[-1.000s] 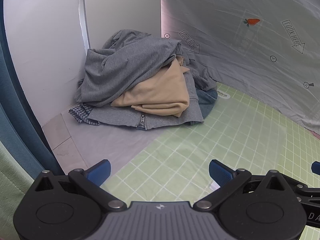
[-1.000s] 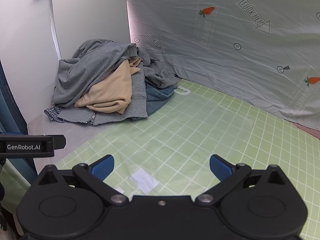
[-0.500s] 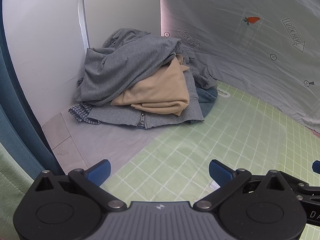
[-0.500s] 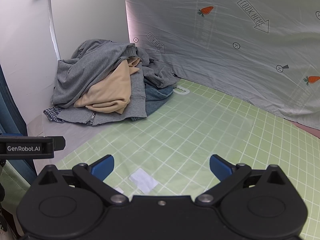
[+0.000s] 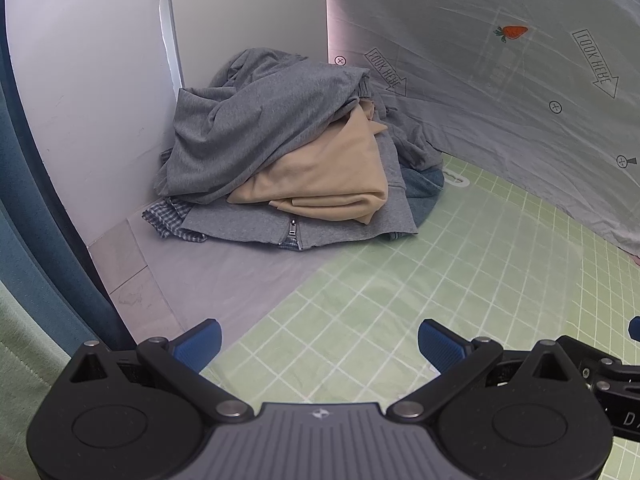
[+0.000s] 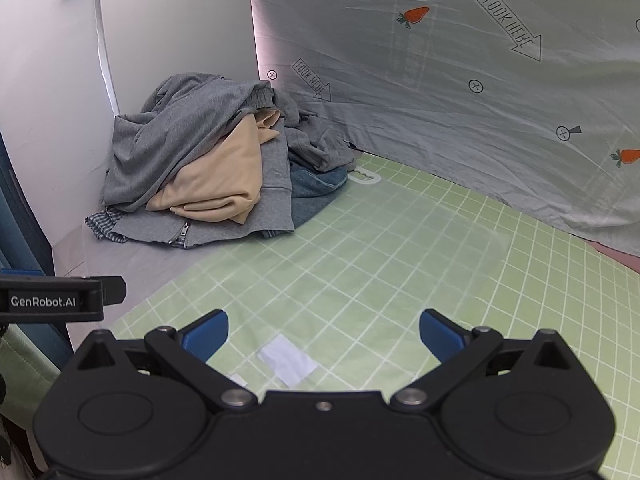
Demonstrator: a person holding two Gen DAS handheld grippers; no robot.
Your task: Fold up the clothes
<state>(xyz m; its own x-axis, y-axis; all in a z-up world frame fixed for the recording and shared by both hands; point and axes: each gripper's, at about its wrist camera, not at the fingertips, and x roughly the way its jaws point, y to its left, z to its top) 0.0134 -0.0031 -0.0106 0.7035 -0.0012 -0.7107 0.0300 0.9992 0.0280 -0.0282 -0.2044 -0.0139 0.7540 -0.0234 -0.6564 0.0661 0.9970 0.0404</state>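
Note:
A heap of clothes fills the far left corner: a grey sweatshirt (image 5: 256,120) (image 6: 176,140) on top, a beige garment (image 5: 320,176) (image 6: 216,176) under it, a grey zip hoodie (image 5: 256,228) (image 6: 224,232), a checked shirt (image 5: 164,216) (image 6: 100,224) and blue denim (image 5: 424,184) (image 6: 316,188) at the bottom. My left gripper (image 5: 319,342) is open and empty, low over the green grid mat (image 5: 460,272), well short of the heap. My right gripper (image 6: 323,334) is likewise open and empty above the mat (image 6: 380,248).
White panels (image 5: 100,100) wall off the left and back. A grey printed sheet (image 5: 500,92) (image 6: 460,100) hangs along the right. A white paper scrap (image 6: 287,360) lies on the mat by my right gripper. A teal curtain (image 5: 36,240) edges the left. The left gripper's body (image 6: 52,300) shows in the right wrist view.
Both grippers have barely drifted; the heap looks a touch nearer in the left wrist view. Nothing was taken hold of or let go.

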